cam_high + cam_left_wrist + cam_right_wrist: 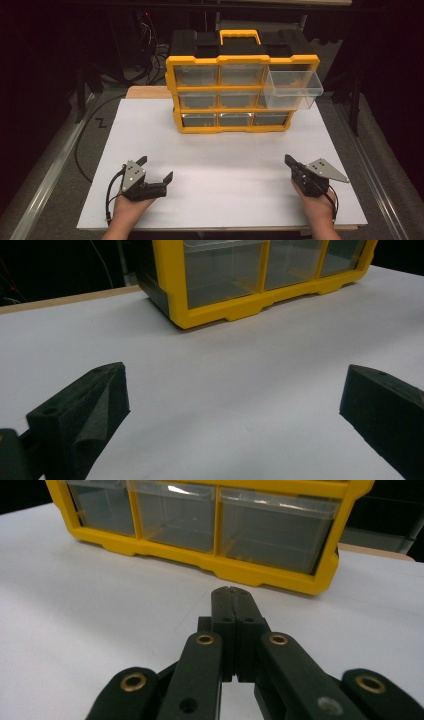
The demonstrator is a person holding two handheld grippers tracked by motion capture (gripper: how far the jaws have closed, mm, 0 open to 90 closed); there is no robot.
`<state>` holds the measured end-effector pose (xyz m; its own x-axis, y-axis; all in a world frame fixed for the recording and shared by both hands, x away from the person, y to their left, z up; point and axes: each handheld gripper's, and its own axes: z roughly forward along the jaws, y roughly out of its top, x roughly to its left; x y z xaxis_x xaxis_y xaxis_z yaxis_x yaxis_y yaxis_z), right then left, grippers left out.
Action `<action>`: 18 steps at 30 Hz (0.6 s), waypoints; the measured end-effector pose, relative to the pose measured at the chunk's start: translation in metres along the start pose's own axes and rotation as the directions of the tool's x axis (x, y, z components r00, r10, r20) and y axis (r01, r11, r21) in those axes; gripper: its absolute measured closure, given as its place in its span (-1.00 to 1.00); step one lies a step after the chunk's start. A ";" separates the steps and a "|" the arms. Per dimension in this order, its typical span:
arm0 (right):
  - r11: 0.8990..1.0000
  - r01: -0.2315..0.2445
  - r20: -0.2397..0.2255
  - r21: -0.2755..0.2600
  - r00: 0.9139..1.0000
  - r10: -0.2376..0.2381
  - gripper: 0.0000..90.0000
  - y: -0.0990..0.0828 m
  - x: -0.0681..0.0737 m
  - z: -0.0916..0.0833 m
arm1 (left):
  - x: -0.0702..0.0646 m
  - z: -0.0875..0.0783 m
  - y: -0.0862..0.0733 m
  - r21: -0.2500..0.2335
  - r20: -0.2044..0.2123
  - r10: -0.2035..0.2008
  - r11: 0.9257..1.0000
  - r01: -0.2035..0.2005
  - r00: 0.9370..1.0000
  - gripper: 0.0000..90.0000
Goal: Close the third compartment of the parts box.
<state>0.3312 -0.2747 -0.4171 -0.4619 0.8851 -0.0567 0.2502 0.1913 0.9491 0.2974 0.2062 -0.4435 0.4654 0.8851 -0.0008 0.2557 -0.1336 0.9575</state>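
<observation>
A: Item one, the claws. Left gripper: jaws spread wide, nothing between them, resting low on the white table sheet, well short of the yellow-framed plastic drawer cabinet with the black top, towards its left end. Right gripper: jaws clenched tip to tip on nothing, same distance out, towards the cabinet's right end.

B: Item two, the thing in hand?

A: Clear plastic drawer, boxy and open-topped, pulled out of the cabinet's top-right bay and jutting past the frame towards the person. It looks empty, though the plastic's glare makes that hard to confirm. The other clear drawers sit flush in three rows; a yellow carry handle crowns the cabinet.

B: Handling notes?

A: Likely light, stiff and thin-walled, with a smooth, slippery surface. I would pinch the front wall or its lip, or simply press flat on the front face. Squeeze gently; hard clamping might crack it. The cabinet itself may slide on the sheet if shoved.
</observation>
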 end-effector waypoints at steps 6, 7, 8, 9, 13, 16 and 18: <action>0.999 0.012 0.004 -0.033 1.000 -0.012 1.00 0.012 0.004 0.001 | -0.003 0.002 0.000 0.011 0.017 0.014 1.000 -0.014 1.000 -0.99; 0.999 0.012 0.005 -0.041 1.000 -0.012 1.00 0.014 0.005 0.002 | -0.002 0.002 0.000 0.016 0.018 0.018 1.000 -0.018 1.000 -0.99; 0.999 0.014 0.009 -0.046 1.000 -0.014 1.00 0.017 0.006 0.002 | -0.003 0.002 0.000 0.019 0.018 0.018 1.000 -0.019 1.000 -0.99; 0.999 0.012 0.012 -0.045 1.000 -0.011 1.00 0.019 0.007 0.003 | -0.002 0.002 0.000 0.022 0.018 0.019 1.000 -0.020 1.000 -0.99; 0.999 0.007 0.007 -0.051 1.000 -0.007 1.00 0.027 0.008 0.005 | -0.002 0.003 0.000 0.022 0.019 0.021 1.000 -0.021 1.000 -0.99; 0.998 -0.001 0.007 -0.066 1.000 0.002 1.00 0.034 0.008 0.007 | -0.003 0.002 0.000 0.026 0.021 0.024 0.999 -0.025 0.999 -0.99; 0.997 0.001 0.011 -0.077 1.000 0.000 1.00 0.040 0.008 0.007 | -0.004 0.003 0.000 0.022 0.022 0.022 0.999 -0.023 1.000 -0.99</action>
<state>0.3431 -0.2570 -0.3821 -0.4524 0.8898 -0.0602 0.1831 0.1587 0.9702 0.2976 0.2015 -0.4444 0.4892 0.8721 0.0142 0.2640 -0.1636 0.9506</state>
